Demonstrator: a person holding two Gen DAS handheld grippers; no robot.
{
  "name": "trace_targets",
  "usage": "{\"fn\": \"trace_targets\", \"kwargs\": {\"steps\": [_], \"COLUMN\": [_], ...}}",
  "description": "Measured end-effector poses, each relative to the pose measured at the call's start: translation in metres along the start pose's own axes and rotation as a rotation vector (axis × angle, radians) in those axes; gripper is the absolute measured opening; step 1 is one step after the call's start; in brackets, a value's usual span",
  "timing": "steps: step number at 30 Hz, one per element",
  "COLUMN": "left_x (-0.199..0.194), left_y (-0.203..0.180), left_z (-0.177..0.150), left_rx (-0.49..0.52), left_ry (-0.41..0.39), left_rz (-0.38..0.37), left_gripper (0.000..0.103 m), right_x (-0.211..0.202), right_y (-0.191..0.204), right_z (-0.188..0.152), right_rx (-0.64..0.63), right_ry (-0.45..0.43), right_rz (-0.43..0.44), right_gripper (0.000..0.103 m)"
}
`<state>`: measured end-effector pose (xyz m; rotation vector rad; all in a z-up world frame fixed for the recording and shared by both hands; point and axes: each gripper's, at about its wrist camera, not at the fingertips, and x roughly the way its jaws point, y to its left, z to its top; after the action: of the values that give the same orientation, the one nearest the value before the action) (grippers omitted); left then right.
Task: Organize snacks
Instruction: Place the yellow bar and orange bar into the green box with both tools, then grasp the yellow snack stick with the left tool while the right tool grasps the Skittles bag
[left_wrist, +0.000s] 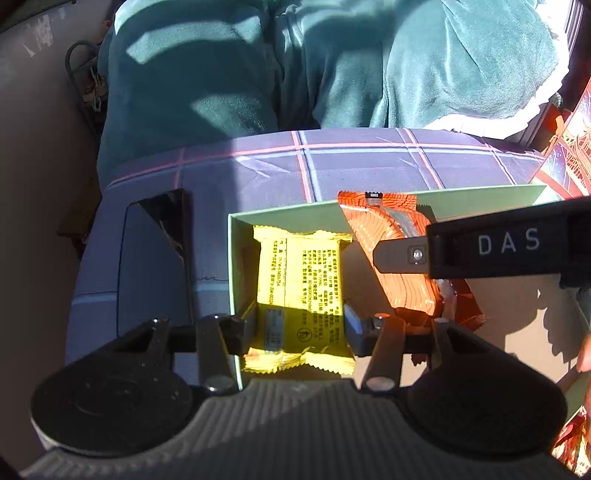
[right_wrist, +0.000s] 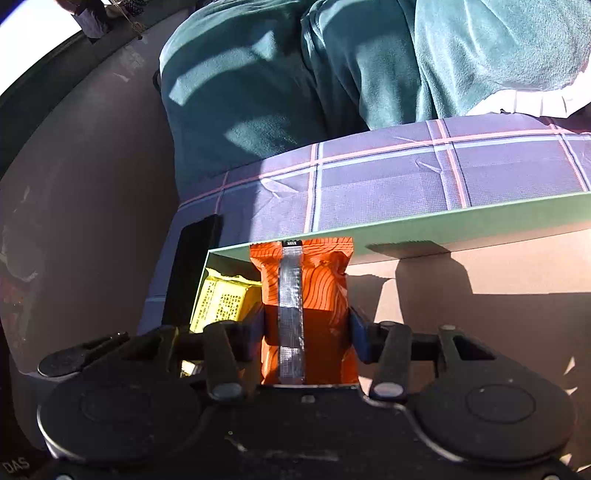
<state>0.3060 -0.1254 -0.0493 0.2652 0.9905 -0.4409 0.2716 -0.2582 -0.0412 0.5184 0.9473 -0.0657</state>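
Note:
A yellow snack packet (left_wrist: 301, 295) lies at the left end of a green-walled box (left_wrist: 288, 218), and my left gripper (left_wrist: 299, 330) is shut on its near end. My right gripper (right_wrist: 306, 332) is shut on an orange snack packet (right_wrist: 306, 291) with a silver seam, held tilted over the box just right of the yellow one. In the left wrist view the orange packet (left_wrist: 391, 251) shows with the right gripper's finger (left_wrist: 402, 256) across it. The yellow packet (right_wrist: 221, 302) also shows in the right wrist view, at the box's left end.
The box sits on a purple plaid cloth (left_wrist: 369, 162). A black phone (left_wrist: 159, 251) lies left of the box. A person in teal fleece (left_wrist: 258, 74) sits behind. A red patterned box (left_wrist: 569, 155) stands at far right. More orange wrappers (left_wrist: 572, 443) lie at the lower right.

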Motion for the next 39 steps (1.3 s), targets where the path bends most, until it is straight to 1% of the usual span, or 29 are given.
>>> {"fn": "trace_targets", "kwargs": {"steps": [2,3,4,5,6,7,8,9,10,16,21,24,27,31,36,39], "left_x": [0.005,0.004,0.003,0.001,-0.003,-0.007,-0.013,-0.018,-0.022,-0.056,-0.087,-0.102,-0.115,-0.124,-0.124,-0.119], "left_y": [0.001,0.001,0.000,0.000,-0.002,-0.003,-0.006,-0.008,-0.008,-0.004,0.000,0.005,0.013,0.032,0.054,0.056], "left_z": [0.001,0.001,0.000,-0.001,-0.001,-0.002,-0.003,-0.004,-0.005,-0.019,-0.044,-0.062,-0.084,-0.117,-0.155,-0.172], "left_rx": [0.010,0.014,0.019,0.021,0.026,0.033,0.040,0.042,0.043,0.008,-0.018,-0.028,-0.033,-0.047,-0.069,-0.060], "left_ry": [-0.008,-0.021,-0.030,-0.036,-0.046,-0.058,-0.069,-0.079,-0.089,-0.109,-0.118,-0.115,-0.106,-0.076,-0.025,0.002], "left_rz": [0.005,0.014,-0.002,-0.024,-0.037,-0.039,-0.030,-0.015,-0.010,-0.020,-0.013,-0.007,-0.002,0.012,0.019,0.009], "left_gripper": [0.048,0.052,0.062,0.074,0.079,0.086,0.092,0.095,0.099,0.101,0.103,0.103,0.103,0.103,0.103,0.103], "right_x": [0.015,0.019,0.026,0.029,0.030,0.027,0.025,0.020,0.013,-0.021,-0.050,-0.068,-0.084,-0.106,-0.112,-0.110], "right_y": [-0.004,-0.005,-0.006,-0.006,-0.007,-0.007,-0.007,-0.006,-0.005,0.005,0.013,0.018,0.024,0.040,0.053,0.057], "right_z": [0.007,0.008,0.011,0.011,0.011,0.009,0.008,0.007,0.005,-0.009,-0.029,-0.047,-0.065,-0.096,-0.126,-0.142], "right_rx": [0.017,0.019,0.018,0.019,0.024,0.030,0.032,0.034,0.032,0.002,-0.011,-0.030,-0.076,-0.215,-0.260,-0.264], "right_ry": [0.008,0.008,0.006,0.007,0.009,0.006,0.001,-0.010,-0.022,-0.047,-0.066,-0.090,-0.122,-0.152,-0.072,-0.042], "right_rz": [0.003,0.003,0.000,0.003,0.013,0.025,0.027,0.027,0.025,0.008,0.017,0.024,0.021,0.023,0.016,0.010], "right_gripper": [0.048,0.051,0.055,0.061,0.076,0.085,0.089,0.097,0.102,0.103,0.103,0.103,0.103,0.103,0.103,0.103]}}
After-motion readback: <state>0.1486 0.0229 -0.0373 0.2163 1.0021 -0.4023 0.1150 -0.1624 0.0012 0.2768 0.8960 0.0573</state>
